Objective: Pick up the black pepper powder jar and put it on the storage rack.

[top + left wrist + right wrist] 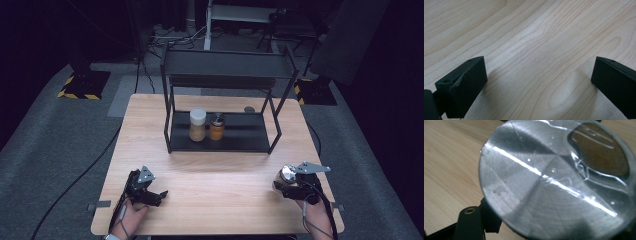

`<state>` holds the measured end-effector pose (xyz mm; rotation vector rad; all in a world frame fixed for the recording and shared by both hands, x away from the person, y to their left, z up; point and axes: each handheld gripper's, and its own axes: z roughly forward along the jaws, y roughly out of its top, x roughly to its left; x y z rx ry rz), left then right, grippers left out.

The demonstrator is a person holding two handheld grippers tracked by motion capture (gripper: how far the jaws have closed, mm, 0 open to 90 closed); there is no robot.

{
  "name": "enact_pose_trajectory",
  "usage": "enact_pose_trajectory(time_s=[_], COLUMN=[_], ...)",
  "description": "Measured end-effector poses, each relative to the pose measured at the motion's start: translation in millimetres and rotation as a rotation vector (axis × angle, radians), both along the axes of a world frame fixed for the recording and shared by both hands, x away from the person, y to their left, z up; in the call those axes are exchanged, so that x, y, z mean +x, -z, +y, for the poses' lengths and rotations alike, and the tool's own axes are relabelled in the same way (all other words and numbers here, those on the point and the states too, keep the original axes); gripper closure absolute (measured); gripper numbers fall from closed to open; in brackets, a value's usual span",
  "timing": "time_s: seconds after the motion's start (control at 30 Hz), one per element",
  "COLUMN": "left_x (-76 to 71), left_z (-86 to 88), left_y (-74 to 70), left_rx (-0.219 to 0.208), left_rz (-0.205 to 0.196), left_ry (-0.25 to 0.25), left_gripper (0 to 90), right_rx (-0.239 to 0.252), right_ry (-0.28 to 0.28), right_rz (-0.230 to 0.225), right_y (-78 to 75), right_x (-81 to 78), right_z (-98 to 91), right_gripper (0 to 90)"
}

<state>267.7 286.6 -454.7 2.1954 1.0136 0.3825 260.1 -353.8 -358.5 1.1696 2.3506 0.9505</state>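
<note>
My right gripper [284,188] hovers near the table's front right corner, shut on a small jar with a shiny metal lid [286,174]. In the right gripper view that lid [549,185] sits very close, with a clear flap and an opening showing brown contents; one black finger [470,223] shows below its left edge. At the front left, my left gripper [158,196] stands open low over the bare wood. Nothing lies between its jaws in the left gripper view [539,70].
A black two-tier metal rack [225,67] stands at the back middle of the wooden table [215,170]. Its lower shelf holds a white-lidded jar [197,125] and a dark-lidded orange jar [217,128]. A small round object [249,109] lies behind the rack.
</note>
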Motion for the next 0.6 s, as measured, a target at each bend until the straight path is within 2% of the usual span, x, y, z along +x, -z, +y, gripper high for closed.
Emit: enact_pose_trajectory(time_s=[0.33, 0.6], left_x=[4.2, 3.5], left_z=[-1.8, -1.7], left_y=[-0.4, -0.1], left_rx=[0.003, 0.001], left_rz=[0.0, 0.0], left_ry=[-0.002, 0.013], left_gripper=[0.0, 0.0], right_rx=[-0.023, -0.023], right_ry=[-0.052, -0.087], right_rz=[-0.026, -0.039], right_y=[-35.4, -46.8], right_x=[37.8, 80.4], right_z=[25.7, 50.9], right_gripper=[30.0, 30.0])
